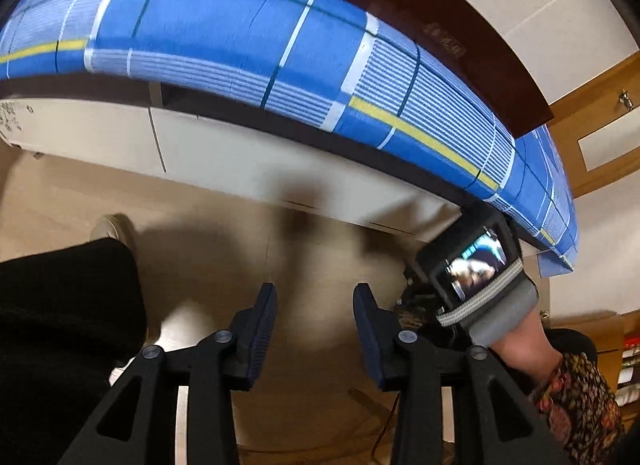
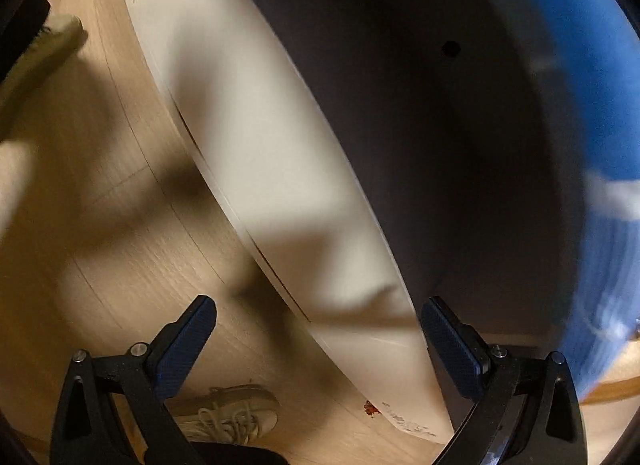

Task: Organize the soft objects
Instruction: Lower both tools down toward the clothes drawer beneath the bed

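Two hand-held grippers point down at a pale wood floor beside a bed. The left hand-held gripper has its blue ribbed pads a little apart, with only floor showing in the gap. The right hand-held gripper is spread wide, and nothing sits between its pads either.

Only the left wrist view shows the bedding clearly: a blue plaid bedsheet with white bars, pale striped panels and a thin yellow line, lying smooth over the mattress above the bed's white base, with a dark brown headboard behind it. It also shows the right hand below the bed's corner, carrying a strapped camera whose lit screen is too blurred to read.

The right wrist view gives the sheet only as a blue smear at the far edge beyond a dark band, perhaps the shadowed bed frame. It alone shows a cream laced sneaker on the floor near the white base, which bears a small red mark and faint print I cannot make out.
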Motion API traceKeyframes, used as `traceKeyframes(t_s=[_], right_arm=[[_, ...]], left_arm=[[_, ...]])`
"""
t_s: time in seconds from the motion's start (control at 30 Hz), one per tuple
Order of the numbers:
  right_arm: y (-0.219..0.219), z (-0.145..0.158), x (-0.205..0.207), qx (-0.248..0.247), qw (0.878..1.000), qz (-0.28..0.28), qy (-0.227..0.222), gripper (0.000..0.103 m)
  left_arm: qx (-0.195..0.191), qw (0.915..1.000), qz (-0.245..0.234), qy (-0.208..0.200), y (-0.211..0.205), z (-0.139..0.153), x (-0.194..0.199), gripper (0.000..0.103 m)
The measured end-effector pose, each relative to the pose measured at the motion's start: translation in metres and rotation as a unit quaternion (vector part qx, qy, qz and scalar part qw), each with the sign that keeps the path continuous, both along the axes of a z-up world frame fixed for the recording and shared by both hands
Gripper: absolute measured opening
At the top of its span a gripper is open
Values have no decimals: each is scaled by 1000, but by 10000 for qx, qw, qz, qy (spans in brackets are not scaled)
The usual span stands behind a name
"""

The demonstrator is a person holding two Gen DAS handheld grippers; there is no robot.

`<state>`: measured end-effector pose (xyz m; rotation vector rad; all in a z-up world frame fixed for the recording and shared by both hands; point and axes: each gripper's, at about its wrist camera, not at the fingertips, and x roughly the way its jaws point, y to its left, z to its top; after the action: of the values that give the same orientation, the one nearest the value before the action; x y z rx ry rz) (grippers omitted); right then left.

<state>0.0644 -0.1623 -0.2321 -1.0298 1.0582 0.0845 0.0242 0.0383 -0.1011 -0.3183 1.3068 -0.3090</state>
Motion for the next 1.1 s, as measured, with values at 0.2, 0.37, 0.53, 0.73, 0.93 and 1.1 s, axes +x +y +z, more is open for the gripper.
traceKeyframes(t_s=[0.2, 0.37, 0.53, 0.73, 0.93, 1.1], right_arm=[[-4, -27, 21, -326, 9991, 196, 172, 103], [-2, -39, 34, -496, 9977, 360, 284, 103], [-2, -46, 25, -993, 9930, 585, 241, 103], [1, -44, 20, -887, 9942, 543, 257, 103], [3, -43, 8, -922, 9935, 608, 270, 103], [4, -33, -6, -826, 9945, 611, 208, 103]], left_arm=[[-92, 9998, -78, 152, -3, -3, 2, 54], [180, 9996, -106, 189, -11, -11, 6, 55], [408, 9990, -19, 201, -3, -7, 6, 55], [611, 9981, -2, 119, -4, -4, 10, 55], [519, 9984, -210, -75, -7, -2, 15, 55], [787, 9950, -596, -180, -15, -2, 27, 63]])
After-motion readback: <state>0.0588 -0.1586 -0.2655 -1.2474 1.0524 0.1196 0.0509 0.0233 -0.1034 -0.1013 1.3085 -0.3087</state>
